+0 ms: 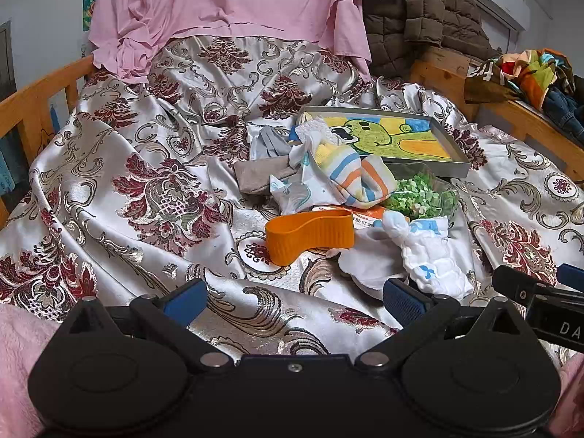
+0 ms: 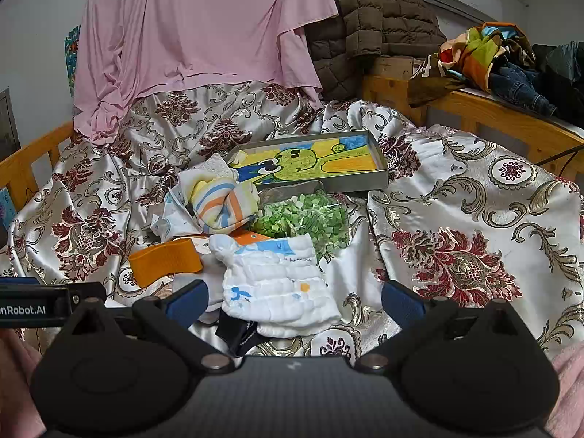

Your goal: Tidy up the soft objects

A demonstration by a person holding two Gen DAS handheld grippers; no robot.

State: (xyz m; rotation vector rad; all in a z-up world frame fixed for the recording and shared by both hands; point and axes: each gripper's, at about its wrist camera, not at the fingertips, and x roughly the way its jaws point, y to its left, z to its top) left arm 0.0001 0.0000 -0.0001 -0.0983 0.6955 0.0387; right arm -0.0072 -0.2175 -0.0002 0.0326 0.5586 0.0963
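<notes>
Room: a bed (image 1: pixel 153 189) under a glossy floral cover, wooden rails at the sides, a pink sheet (image 1: pixel 233 7) draped at the back.
Pile: soft things lie jumbled mid-bed, in front of a metal tray (image 2: pixel 379 179) with a cartoon lining.
Soft items: a striped sock (image 2: pixel 222 208) on top; a white muslin cloth (image 2: pixel 277 284) nearest the right tongs; a grey cloth (image 1: pixel 261 179) and a printed white cloth (image 1: pixel 292 186) on the left side.
Other items: an orange band (image 1: pixel 310 235) and a clear bag of green bits (image 2: pixel 303 219) mixed in among them.
Left tongs (image 1: pixel 294 301): jaws spread wide, nothing between them, short of the pile.
Right tongs (image 2: pixel 294 301): jaws also apart, empty; the muslin cloth lies between the tips, not clamped.
Progress: looks barely begun; nothing seems folded, stacked or set aside.
Left to do: likely all of it, with the muslin cloth the handiest first pick.
</notes>
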